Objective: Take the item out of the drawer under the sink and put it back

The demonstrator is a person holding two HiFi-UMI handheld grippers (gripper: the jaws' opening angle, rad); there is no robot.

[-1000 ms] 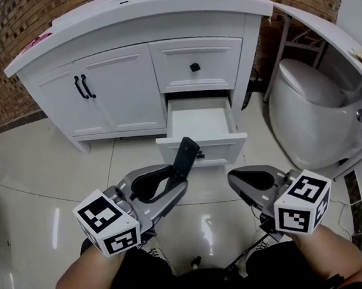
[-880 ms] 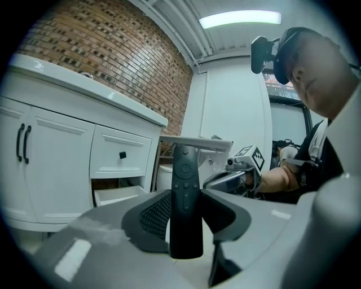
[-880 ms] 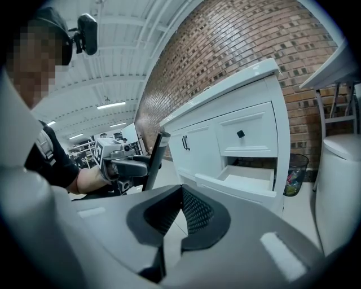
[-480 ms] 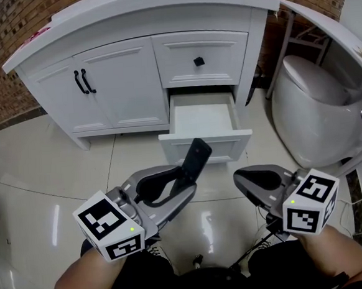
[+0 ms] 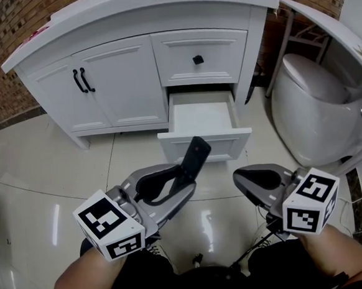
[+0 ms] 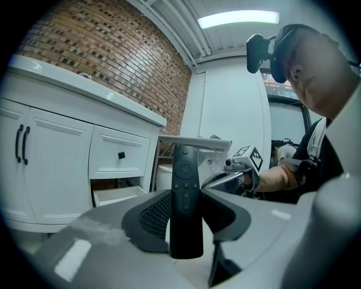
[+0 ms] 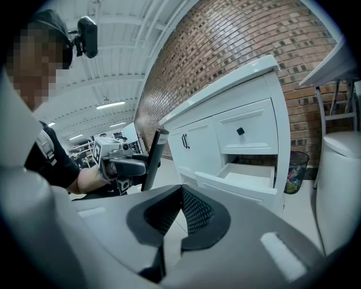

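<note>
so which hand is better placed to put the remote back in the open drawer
Left. The left gripper clamps the remote, right in front of the open, empty-looking drawer. The right gripper is shut on nothing and would need a handover first.

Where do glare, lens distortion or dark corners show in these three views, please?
Head view: bright streaks of glare lie on the glossy floor, and the vanity bows. Left gripper view: the remote control is sharp; the corners go black. Right gripper view: the brick wall curves strongly.
</note>
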